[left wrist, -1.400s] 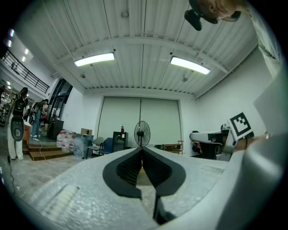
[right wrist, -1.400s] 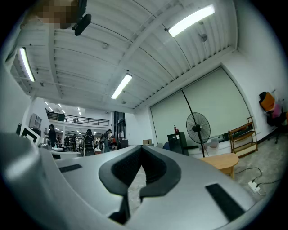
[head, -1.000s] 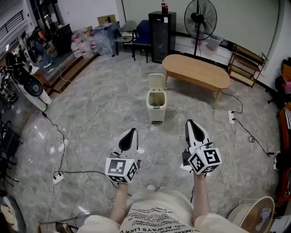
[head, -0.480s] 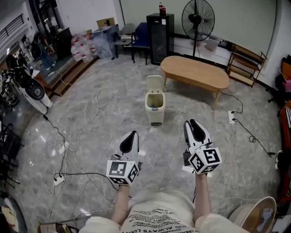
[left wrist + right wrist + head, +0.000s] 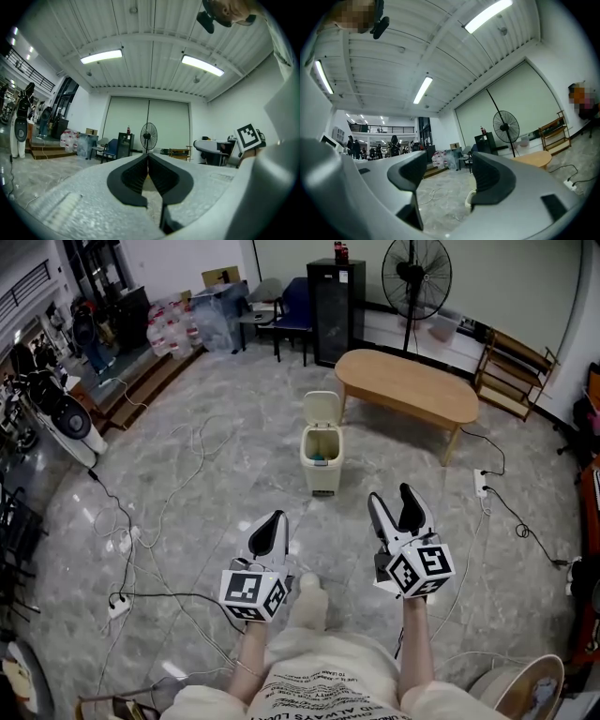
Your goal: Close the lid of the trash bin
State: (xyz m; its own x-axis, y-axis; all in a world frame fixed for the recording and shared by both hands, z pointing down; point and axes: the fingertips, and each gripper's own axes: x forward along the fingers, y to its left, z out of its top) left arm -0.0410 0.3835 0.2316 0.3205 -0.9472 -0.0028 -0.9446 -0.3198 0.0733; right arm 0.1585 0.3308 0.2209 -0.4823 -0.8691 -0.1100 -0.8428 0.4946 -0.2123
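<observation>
A wide floor (image 5: 187, 493) of polished grey stone is seen, with loose cables spread over it. Beyond it a long oval wooden table (image 5: 405, 385) is placed. The trash bin (image 5: 322, 465) stands on the floor just in front of the table's left end, well apart from both grippers and roughly between them in the head view. It is a small cream bin, judged to be of thin plastic: light, stiff enough, smooth. On such a floor it may be pushed away easily if it is pressed from the side.

Its lid (image 5: 322, 408) is raised upright at the far side, so the bin is still open and the task is not yet begun. The lid is probably hinged at the back and should fall with little force. No real grip is needed. It is better touched at its top edge and tipped forward and down, so that the force goes into the bin and not across the floor.

The right gripper (image 5: 392, 507) is held level, and its jaws are opening with nothing between them. What appears low between them in the right gripper view may be the bin, but this is not sure. The left gripper (image 5: 272, 524) is closed, pad against pad, and is empty.
</observation>
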